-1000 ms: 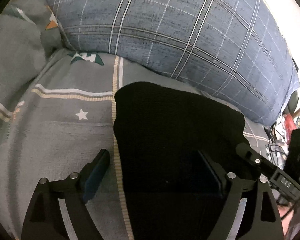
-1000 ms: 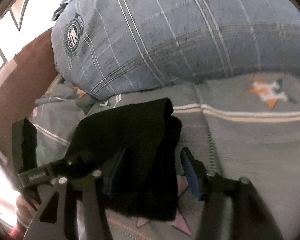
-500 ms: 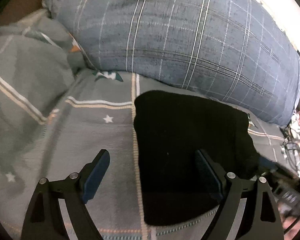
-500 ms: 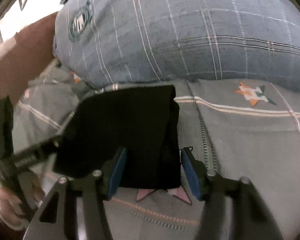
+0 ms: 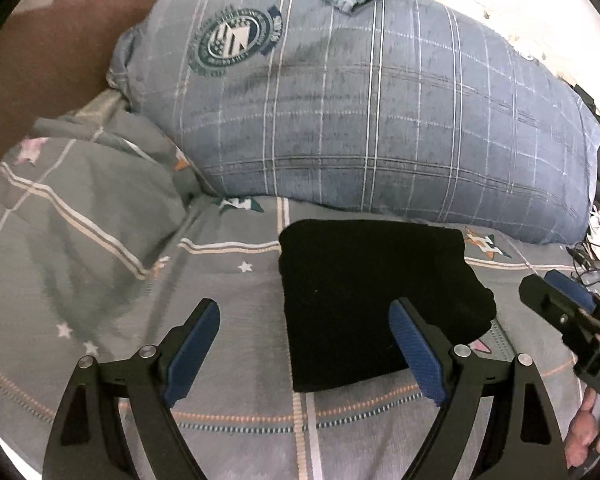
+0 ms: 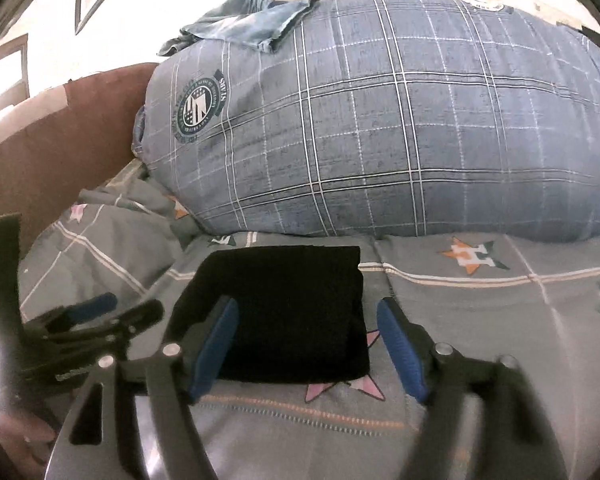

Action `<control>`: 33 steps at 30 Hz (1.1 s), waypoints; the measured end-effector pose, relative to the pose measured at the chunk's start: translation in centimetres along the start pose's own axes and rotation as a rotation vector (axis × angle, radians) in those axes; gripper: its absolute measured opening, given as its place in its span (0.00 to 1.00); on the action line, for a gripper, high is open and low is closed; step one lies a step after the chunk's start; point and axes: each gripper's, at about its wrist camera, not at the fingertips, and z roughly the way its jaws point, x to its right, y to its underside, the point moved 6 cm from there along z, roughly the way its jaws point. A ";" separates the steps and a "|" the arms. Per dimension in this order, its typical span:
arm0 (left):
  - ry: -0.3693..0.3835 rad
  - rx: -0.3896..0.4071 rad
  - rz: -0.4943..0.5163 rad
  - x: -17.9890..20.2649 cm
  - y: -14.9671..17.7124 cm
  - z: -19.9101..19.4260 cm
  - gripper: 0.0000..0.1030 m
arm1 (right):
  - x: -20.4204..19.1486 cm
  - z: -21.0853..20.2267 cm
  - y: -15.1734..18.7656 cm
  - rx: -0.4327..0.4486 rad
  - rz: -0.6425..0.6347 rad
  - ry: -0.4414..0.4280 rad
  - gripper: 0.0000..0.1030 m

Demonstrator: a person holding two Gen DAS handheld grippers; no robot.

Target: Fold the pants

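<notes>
Already folded into a compact black rectangle, the pants (image 5: pixel 372 300) lie flat on the bed (image 5: pixel 100 280), toward its head end, just in front of a large blue plaid pillow (image 5: pixel 380 120). The bed wears a grey cover with pale stripes, small stars and orange-and-green emblems. A scrap of faded denim (image 6: pixel 244 26) rests on top of the pillow, and a dark brown headboard (image 5: pixel 40 60) rises at the bed's left corner; behind it the room is washed out by bright light. Cables and clutter (image 5: pixel 596 248) show past the bed's right edge.

The left gripper (image 5: pixel 306 354) hangs above the cover with its fingers spread wide, holding nothing. The right gripper (image 6: pixel 306 350) sits over the pants' near right corner, its fingers opening and clear of the cloth.
</notes>
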 end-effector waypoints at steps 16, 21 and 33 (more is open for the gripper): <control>-0.050 0.069 0.006 -0.4 0.7 -5.0 0.90 | -1.3 -1.7 0.8 0.016 -0.005 0.022 0.79; -0.054 0.077 0.008 -0.4 1.0 -5.8 0.90 | -1.3 -2.1 1.0 0.016 -0.001 0.023 0.79; -0.063 0.106 0.033 0.0 1.5 -6.7 0.90 | -1.2 -2.5 1.3 0.010 0.008 0.019 0.79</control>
